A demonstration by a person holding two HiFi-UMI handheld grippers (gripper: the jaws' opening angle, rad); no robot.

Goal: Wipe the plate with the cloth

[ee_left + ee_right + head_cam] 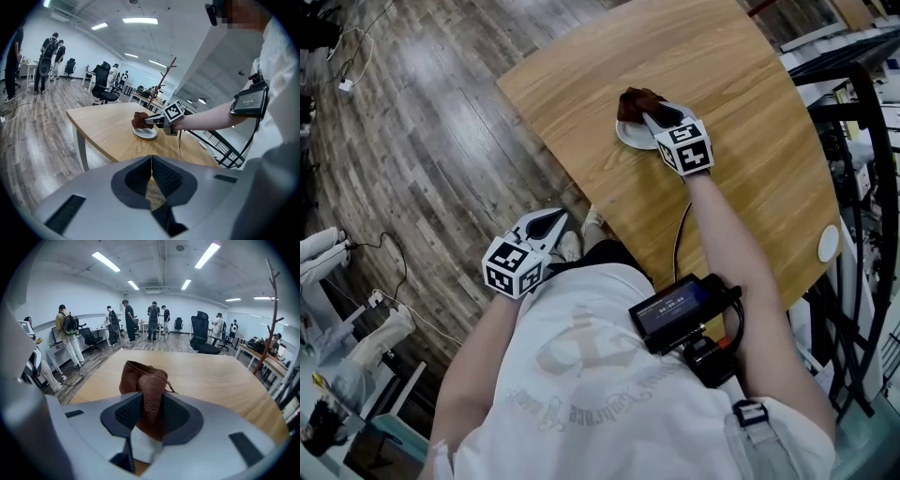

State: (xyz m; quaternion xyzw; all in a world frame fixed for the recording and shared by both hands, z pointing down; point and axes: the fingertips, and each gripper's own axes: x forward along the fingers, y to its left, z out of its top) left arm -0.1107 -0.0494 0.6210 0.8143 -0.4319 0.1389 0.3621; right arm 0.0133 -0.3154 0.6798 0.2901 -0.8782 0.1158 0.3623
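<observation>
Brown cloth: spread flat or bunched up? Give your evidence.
Bunched: the brown cloth rises as a crumpled lump pinched in the right gripper over the plate.

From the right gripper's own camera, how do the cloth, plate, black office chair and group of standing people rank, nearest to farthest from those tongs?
1. Cloth: clamped in the right gripper's tongs.
2. Plate: just beneath them.
3. Black office chair: past the table's far edge, right.
4. Standing people: back of the room, centre.

The plate (629, 138) lies mostly hidden under the cloth (638, 100) and the right gripper (652, 117). The table (722, 56) runs off the head view's top edge.
</observation>
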